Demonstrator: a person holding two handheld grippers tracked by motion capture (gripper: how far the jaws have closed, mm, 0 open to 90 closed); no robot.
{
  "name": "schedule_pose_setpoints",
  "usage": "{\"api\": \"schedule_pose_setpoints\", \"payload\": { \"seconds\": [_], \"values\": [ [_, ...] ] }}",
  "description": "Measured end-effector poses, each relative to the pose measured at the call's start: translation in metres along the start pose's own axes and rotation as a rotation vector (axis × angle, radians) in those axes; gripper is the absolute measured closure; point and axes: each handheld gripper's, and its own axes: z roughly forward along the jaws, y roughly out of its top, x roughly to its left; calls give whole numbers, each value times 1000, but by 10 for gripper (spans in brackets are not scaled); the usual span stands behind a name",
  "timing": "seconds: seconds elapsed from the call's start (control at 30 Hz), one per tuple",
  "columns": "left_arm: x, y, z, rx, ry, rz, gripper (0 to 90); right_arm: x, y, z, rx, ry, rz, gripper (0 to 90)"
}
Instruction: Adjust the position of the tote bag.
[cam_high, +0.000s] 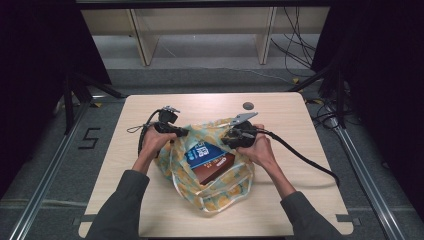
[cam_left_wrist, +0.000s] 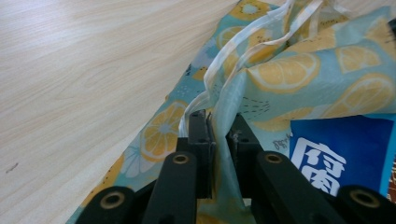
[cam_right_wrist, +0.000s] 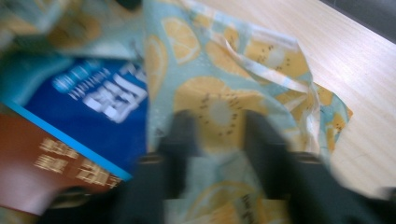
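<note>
- High view: we see a lemon-print bag (cam_high: 212, 172) lying near the middle of the light wood worktop (cam_high: 280, 112), mouth pulled open toward the far side.
- Inside the bag: a blue box (cam_high: 202, 154) w/ white lettering, and a brown box (cam_high: 216, 167) touching it on the side nearer the person.
- Left gripper (cam_high: 184, 132) sits at the bag's far-left rim, held in the left hand (cam_high: 154, 142); its cable loops just beside it.
- Left gripper view: the jaws are pinching a fold of bag fabric (cam_left_wrist: 224, 140) between them, only cloth filling the narrow gap. White strap (cam_left_wrist: 219, 74) runs up from the jaws across the lemon print; blue box (cam_left_wrist: 336, 154) at lower right, bare worktop (cam_left_wrist: 84, 70) at left.
- Right gripper (cam_high: 231, 136) is at the bag's far-right rim, in the right hand (cam_high: 262, 150), grey plate on top, thick cable trailing off to the right across the worktop.
- Right gripper view is blurred: jaws stand apart w/ bag fabric (cam_right_wrist: 219, 116) lying between them; we can't tell if the pads press on it. Blue box (cam_right_wrist: 93, 112) and brown box (cam_right_wrist: 42, 163) at left, worktop (cam_right_wrist: 336, 56) at upper right.
- Both forearms in grey sleeves come in from the near edge.
- Small dark round spot (cam_high: 248, 105) on the worktop beyond the bag, apart from it.
</note>
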Motion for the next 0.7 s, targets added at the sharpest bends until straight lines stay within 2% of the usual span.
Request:
{"api": "schedule_pose_setpoints", "payload": {
  "seconds": [0.03,0.07,0.1,0.13,0.2,0.23,0.27,0.33,0.37,0.4,0.43,0.47,0.5,0.53,0.57,0.6,0.63,0.7],
  "values": [
    [-1,0,-1,1,-2,4,789,-4,0,3,12,-16,-19,761],
    [-1,-1,-1,2,-13,9,758,-9,0,7,28,-35,-19,792],
    [-1,-1,-3,-3,-13,12,730,-15,0,10,43,-37,4,792],
    [-2,-2,-4,-13,-25,6,708,-20,-1,13,43,-33,47,787],
    [-5,-3,-8,-29,-54,1,647,-28,-5,17,33,8,87,739],
    [-7,-4,-12,-25,-62,14,603,-29,-5,13,43,29,103,723],
    [-10,-4,-15,-23,-70,23,548,-29,-7,11,8,31,102,702],
    [-16,-4,-25,-35,-75,27,473,-24,-6,-4,20,41,148,666],
    [-18,-4,-31,-47,-77,27,441,-24,-6,-9,-32,45,118,651],
    [-21,-4,-37,-64,-84,18,417,-23,-5,-20,-33,75,126,637],
    [-23,-4,-43,-79,-87,10,392,-20,-4,-29,-53,105,153,625],
    [-26,-5,-49,-92,-87,12,370,-19,-4,-37,-73,130,154,610],
    [-29,-6,-54,-112,-88,3,356,-19,-4,-44,-95,134,125,602],
    [-32,-9,-60,-118,-83,9,346,-18,-5,-51,-107,138,132,589],
    [-35,-14,-67,-120,-66,18,337,-18,-6,-58,-112,127,119,574],
    [-35,-14,-67,-120,-66,18,321,-18,-6,-58,-112,127,119,574],
    [-37,-17,-70,-125,-66,17,321,-16,-8,-66,-125,98,126,555],
    [-42,-27,-76,-131,-58,21,297,-15,-13,-73,-102,90,113,532]
  ]
}}
